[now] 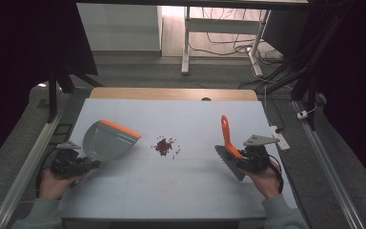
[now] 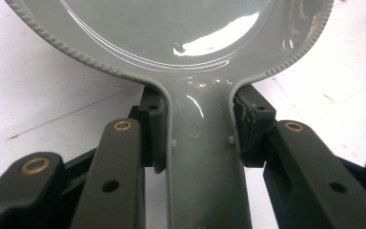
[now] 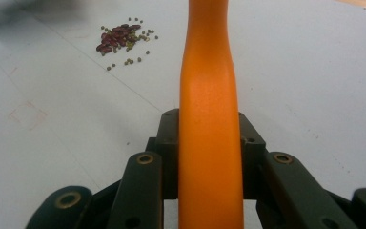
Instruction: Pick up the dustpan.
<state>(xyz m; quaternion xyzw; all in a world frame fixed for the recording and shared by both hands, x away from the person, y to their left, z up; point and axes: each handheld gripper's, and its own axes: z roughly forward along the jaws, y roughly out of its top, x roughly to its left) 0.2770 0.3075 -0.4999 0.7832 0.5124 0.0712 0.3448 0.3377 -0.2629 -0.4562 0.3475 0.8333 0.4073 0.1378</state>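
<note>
on the white table [image 1: 181,191] a little pile of beans [image 1: 165,146] sits between the tools; the left gripper [image 1: 91,163] squeezes the grey dustpan [image 1: 107,141] handle, the right gripper [image 1: 238,159] squeezes the orange brush [image 1: 228,143] handle, likely ready to sweep.

bare table [image 1: 186,119] between dustpan [image 1: 108,140] and brush [image 1: 228,143], small bean pile [image 1: 165,146] midway

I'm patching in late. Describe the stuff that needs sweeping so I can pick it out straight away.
Start at the pale blue table and look between the two hand-held tools: the grey dustpan on the left, the orange-handled brush on the right. Roughly midway lies a small loose pile of beans, dark red ones mixed with tiny greenish ones. It is the only scattered, grainy thing on the table.
</note>
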